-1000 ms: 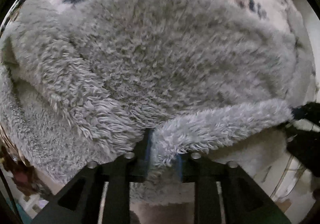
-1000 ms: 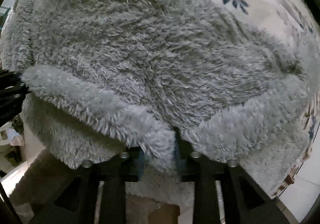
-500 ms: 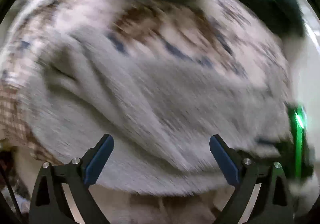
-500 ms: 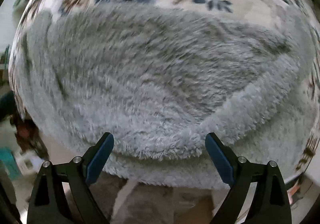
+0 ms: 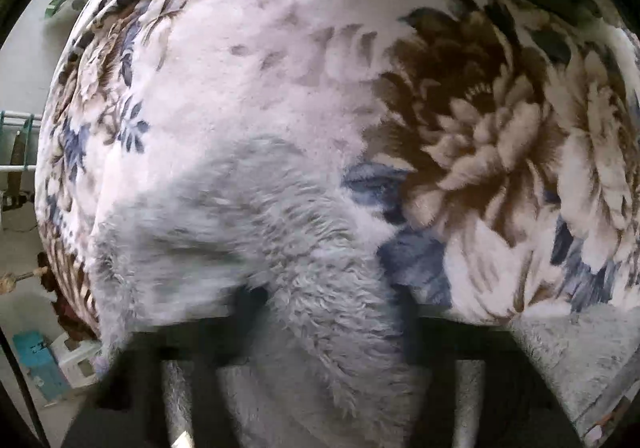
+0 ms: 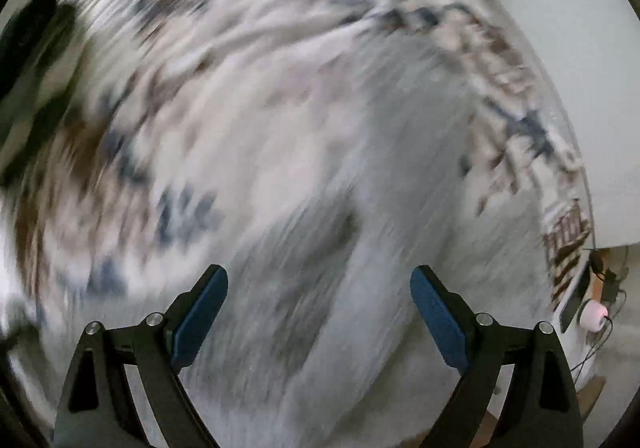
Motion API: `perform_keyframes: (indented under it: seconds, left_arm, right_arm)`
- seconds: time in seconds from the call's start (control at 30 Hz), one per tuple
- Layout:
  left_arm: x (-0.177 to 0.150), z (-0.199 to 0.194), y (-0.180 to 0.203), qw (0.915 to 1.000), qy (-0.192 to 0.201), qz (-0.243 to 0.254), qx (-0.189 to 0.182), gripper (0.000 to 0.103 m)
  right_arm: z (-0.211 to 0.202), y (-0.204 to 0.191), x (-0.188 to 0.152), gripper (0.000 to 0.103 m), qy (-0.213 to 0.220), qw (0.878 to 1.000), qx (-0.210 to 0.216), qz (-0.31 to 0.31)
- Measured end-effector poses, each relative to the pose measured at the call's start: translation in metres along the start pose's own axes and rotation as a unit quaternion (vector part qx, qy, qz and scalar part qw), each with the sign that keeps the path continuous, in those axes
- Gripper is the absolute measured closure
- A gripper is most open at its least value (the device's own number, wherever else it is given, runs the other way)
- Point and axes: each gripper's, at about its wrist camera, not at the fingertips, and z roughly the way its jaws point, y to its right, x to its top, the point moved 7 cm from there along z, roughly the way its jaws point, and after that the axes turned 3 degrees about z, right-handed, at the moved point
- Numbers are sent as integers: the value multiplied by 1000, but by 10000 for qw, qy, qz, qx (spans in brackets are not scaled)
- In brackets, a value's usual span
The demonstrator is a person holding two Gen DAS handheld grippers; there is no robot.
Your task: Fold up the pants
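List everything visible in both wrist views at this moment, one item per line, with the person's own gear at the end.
fluffy pants: one, pale grey, lying on the blanket; a fold runs up between the left gripper's fingers; blurred in the right wrist view.
floral blanket: one, cream with brown and blue flowers, spread under the pants.
box: one, teal, on the floor at the left wrist view's lower left.
small pink object: one, at the right wrist view's right edge; too small to identify.
left gripper: one, black, jaws closing with the pants fold between them.
right gripper: one, black with blue pads, wide open, holding nothing, above the pants.
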Motion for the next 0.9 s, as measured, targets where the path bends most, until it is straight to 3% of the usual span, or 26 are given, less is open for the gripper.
perform_keyframes:
  seconds: [0.07, 0.1, 0.23, 0.37, 0.57, 0.63, 0.7, 0.8, 0.87, 0.9]
  left_arm:
    - [-7, -7, -14, 9995, 119, -250, -123, 90]
    - [-12, -13, -23, 9985, 256, -436, -214, 91]
    - [-54, -49, -66, 9862, 832, -1385, -369, 92]
    - [-124, -74, -114, 9599, 1068, -2586, -188, 92]
    - [-206, -42, -118, 9349, 205, -3536, -246, 91]
    - [-209, -53, -102, 9416, 386, -3339, -215, 88]
    - [-202, -69, -74, 9565, 672, -2836, -97, 74]
    - [-187, -94, -23, 9743, 1051, -1983, -184, 47]
    - [-178, -107, 16, 9812, 1265, -1425, -300, 22]
    - [-173, -111, 33, 9833, 1311, -1210, -368, 18]
  right_arm:
    - [13, 3, 32, 8, 70, 9995, -123, 292]
    - [30, -17, 51, 8, 68, 9992, -188, 352]
    - [64, -16, 87, 13, -49, 9991, -288, 303]
    - [89, -19, 82, 52, -269, 9986, -440, 67]
    - [85, -10, 59, 88, -93, 9990, -411, 125]
    - [73, -2, 56, 89, 124, 9993, -234, 261]
    - [57, 11, 52, 90, 326, 9984, 4, 458]
    - [24, 55, 34, 91, 588, 9930, 444, 922]
    - [12, 89, 20, 92, 668, 9885, 626, 1208]
    - [5, 108, 11, 92, 694, 9851, 729, 1395]
